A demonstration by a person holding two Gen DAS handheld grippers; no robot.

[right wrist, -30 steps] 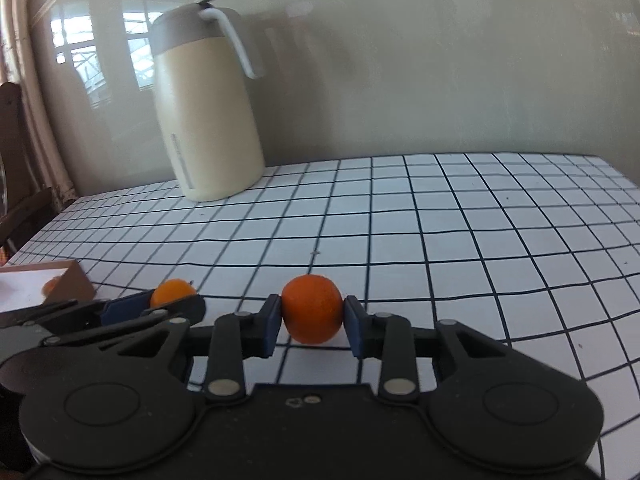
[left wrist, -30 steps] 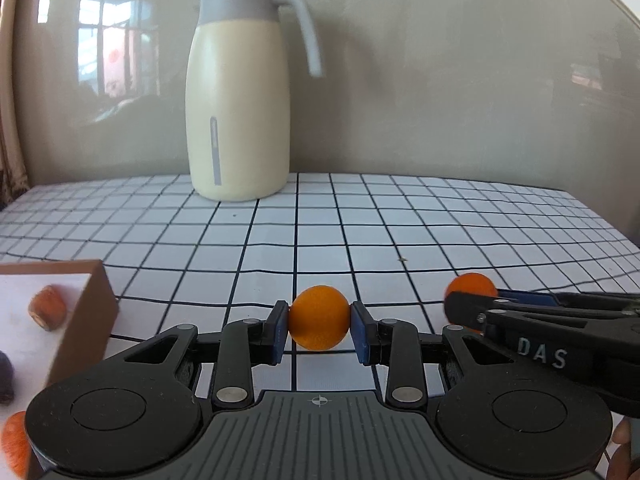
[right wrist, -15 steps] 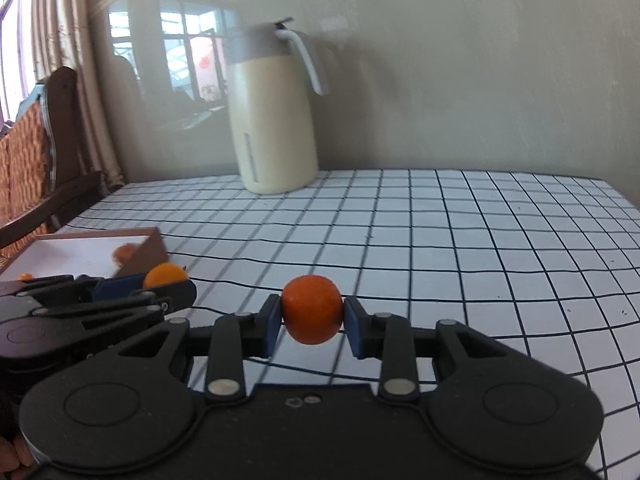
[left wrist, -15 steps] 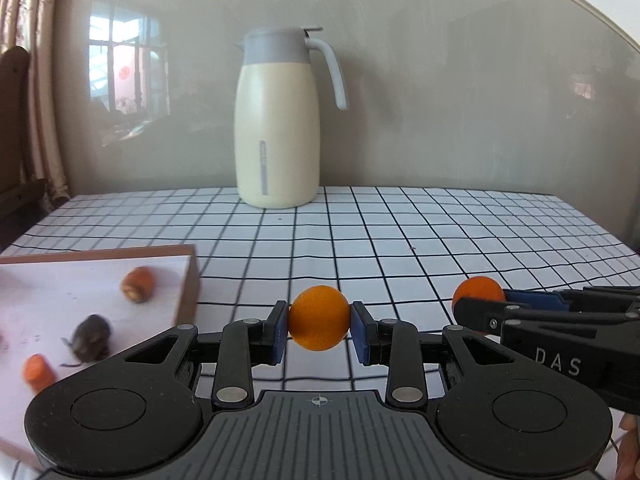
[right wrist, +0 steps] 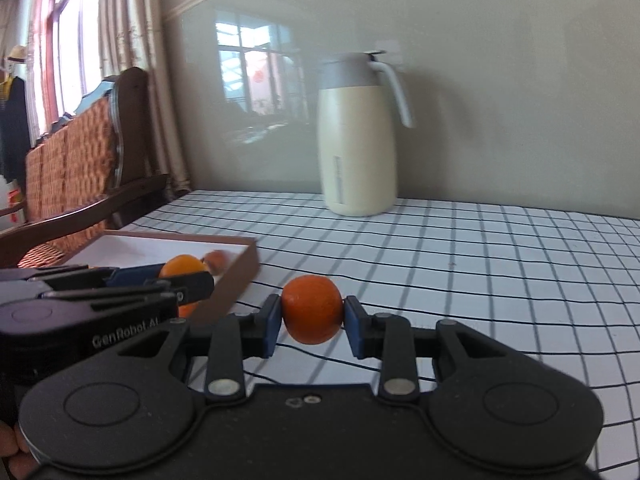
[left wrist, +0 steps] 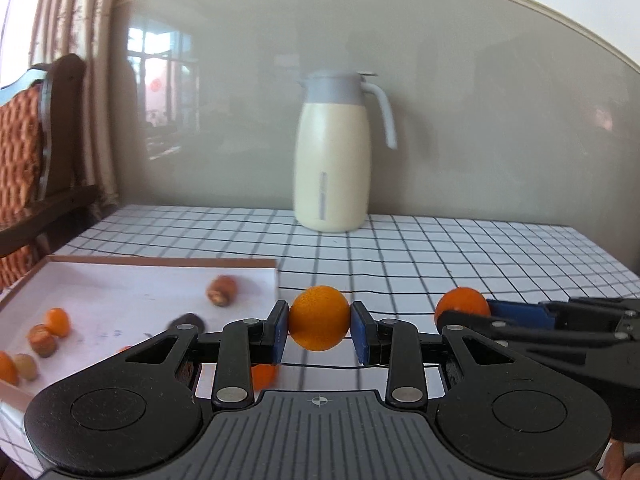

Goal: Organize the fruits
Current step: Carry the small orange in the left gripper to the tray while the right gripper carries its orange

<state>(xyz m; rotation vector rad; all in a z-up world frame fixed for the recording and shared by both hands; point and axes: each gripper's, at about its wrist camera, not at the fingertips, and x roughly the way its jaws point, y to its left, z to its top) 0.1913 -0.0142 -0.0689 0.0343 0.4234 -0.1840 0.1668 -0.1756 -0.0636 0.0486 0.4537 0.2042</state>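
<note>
Both grippers have swung left since the earlier frames, so the tray (left wrist: 276,276), once cut off at the left edge, now fills the lower left of the left view. Several small fruits lie scattered in it. At lower centre the left gripper (left wrist: 319,330) pinches an orange (left wrist: 319,317), its jaws pressed on the sides. At right the right gripper (left wrist: 464,314) shows edge-on; in its own view it clamps a darker orange (right wrist: 312,309) at centre. Both fruits hang above the desk (left wrist: 440,248), right of the tray. Being round, they could roll from the pads or out of the shallow tray if dropped. Neither has a clear long axis or heading.
</note>
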